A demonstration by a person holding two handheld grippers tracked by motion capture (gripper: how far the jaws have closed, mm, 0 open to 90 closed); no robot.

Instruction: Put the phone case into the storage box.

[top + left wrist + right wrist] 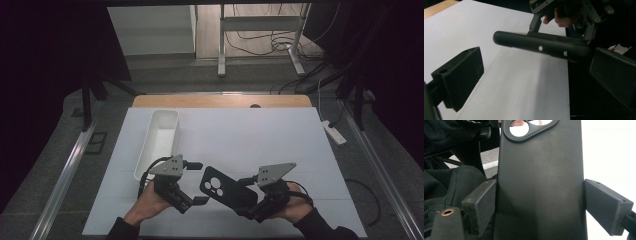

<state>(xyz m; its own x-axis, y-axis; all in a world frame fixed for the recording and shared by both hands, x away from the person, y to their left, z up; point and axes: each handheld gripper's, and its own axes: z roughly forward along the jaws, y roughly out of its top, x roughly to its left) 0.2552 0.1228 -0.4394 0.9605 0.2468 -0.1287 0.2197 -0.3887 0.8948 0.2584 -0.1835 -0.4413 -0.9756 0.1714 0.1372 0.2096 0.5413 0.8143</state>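
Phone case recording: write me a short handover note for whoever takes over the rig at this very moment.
Right gripper: shut on the black phone case, jaws pressed on its two long edges, case held above the table.
Left gripper: open, holding nothing, jaws facing the case's camera-cutout end without touching.
White bin: far left on the white table cover, nothing seen inside.
Done: case picked up.
Left: probably pass it to the left gripper or put it in the bin.

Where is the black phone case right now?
In the high view, the black phone case sits near the table's front edge, clamped between the right gripper's jaws, just right of the left gripper.
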